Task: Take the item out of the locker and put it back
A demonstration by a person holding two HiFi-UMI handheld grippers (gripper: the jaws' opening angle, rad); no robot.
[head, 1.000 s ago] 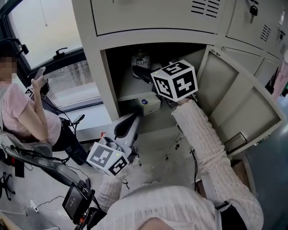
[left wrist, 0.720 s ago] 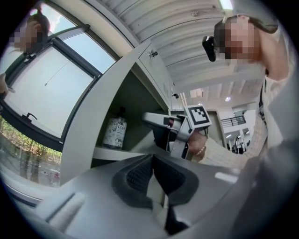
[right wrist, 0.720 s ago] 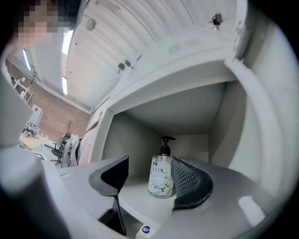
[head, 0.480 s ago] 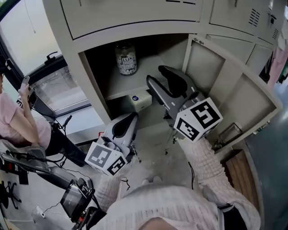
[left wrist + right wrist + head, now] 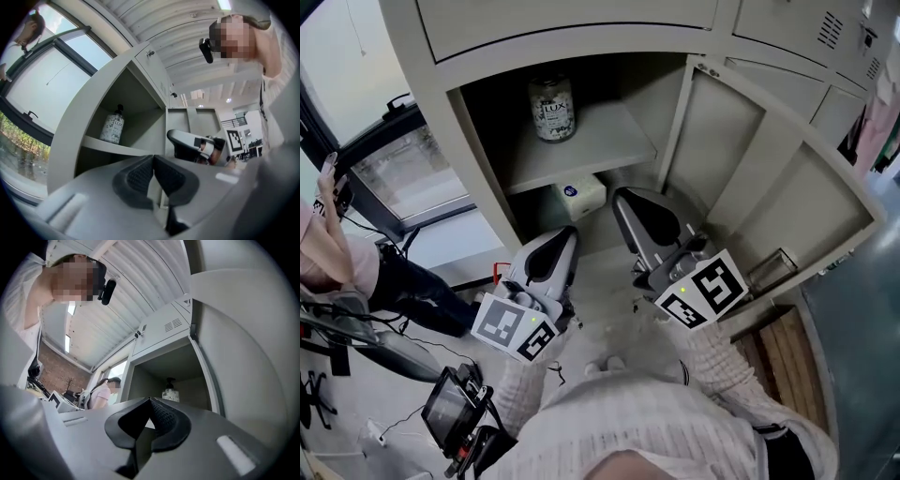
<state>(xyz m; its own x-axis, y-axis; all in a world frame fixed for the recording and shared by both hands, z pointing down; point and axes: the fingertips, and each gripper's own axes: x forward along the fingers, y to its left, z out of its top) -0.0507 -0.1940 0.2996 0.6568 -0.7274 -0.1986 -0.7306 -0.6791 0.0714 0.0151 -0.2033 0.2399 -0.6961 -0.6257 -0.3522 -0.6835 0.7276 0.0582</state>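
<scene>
One pump bottle (image 5: 551,108) stands upright on the shelf (image 5: 609,141) of the open locker (image 5: 483,159), toward the back left, with neither tool touching it. A small white box (image 5: 579,197) lies in the space under the shelf. Just outside the opening, the right hand-held gripper (image 5: 628,202) has just closed its jaws with nothing between them. The left hand-held gripper (image 5: 562,239) beside it is likewise pressed together and empty. The locker door (image 5: 769,206) hangs wide to the right. Another person (image 5: 333,253) is at the far left, by the window (image 5: 403,178).
</scene>
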